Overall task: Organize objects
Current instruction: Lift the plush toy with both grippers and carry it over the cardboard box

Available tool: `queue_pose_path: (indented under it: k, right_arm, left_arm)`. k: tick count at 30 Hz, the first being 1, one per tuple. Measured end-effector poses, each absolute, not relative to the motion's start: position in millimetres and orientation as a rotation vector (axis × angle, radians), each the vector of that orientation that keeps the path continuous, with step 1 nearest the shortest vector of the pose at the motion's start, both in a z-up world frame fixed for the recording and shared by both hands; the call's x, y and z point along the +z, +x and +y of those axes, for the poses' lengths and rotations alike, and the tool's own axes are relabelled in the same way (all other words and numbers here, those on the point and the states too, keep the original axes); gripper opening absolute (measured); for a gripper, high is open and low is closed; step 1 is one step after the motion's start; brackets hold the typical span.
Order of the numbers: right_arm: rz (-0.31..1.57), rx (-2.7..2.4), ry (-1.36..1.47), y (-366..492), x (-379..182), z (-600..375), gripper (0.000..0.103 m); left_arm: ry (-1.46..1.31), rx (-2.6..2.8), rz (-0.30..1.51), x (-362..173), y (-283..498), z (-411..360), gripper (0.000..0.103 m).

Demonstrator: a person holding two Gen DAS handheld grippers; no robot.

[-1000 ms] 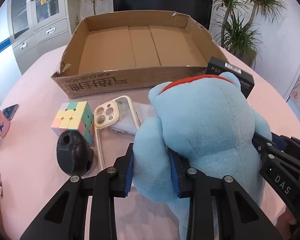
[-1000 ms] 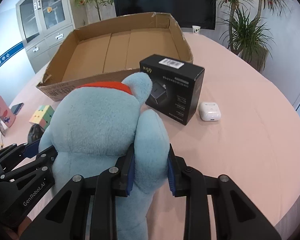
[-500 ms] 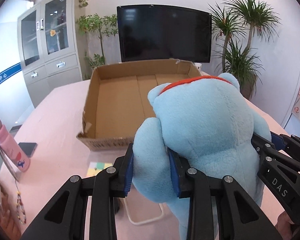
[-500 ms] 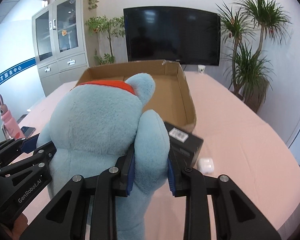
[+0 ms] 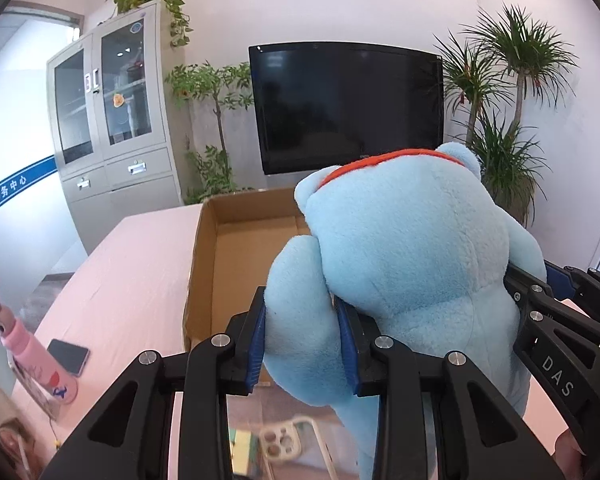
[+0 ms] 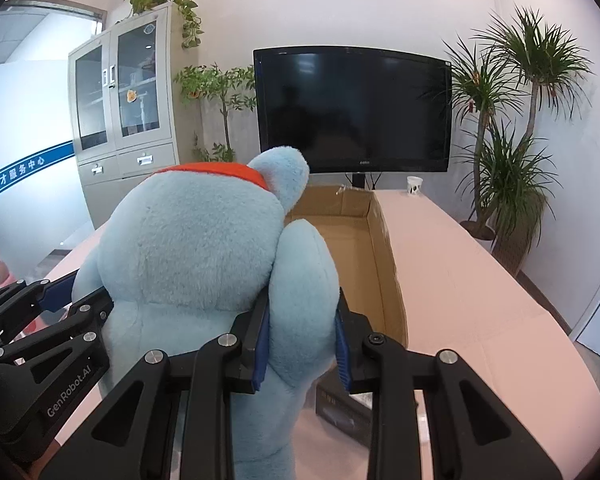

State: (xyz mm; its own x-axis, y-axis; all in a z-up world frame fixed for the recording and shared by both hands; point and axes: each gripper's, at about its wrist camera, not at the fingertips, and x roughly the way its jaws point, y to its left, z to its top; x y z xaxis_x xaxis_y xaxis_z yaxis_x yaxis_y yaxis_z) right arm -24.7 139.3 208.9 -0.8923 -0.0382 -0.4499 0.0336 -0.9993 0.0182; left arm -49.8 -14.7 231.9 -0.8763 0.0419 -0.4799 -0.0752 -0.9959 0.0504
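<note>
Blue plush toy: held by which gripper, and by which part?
Both. The left gripper clamps one limb of the light-blue plush toy with the red collar; the right gripper clamps the limb on its other side.

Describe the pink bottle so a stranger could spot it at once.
Start at the long pink table with the cardboard box on it, and look to its near left edge. Beside a dark phone stands the pink bottle, the only thing there with rabbit ears on top.
</note>
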Motion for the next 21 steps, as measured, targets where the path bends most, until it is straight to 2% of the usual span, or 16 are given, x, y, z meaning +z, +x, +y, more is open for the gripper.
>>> queue_pose_path:
  k: [11,21]
  right_arm:
    - [-0.054,-3.018,0.702,-98,211,143,0.025]
    - [-0.021,-2.985,0.796,-153,188,136,0.025]
  left_arm:
    - [-0.799,2.996,0.080,235,-151,-19,0.028]
    - [-0.905,2.963,-0.020,193,-217,-34,0.028]
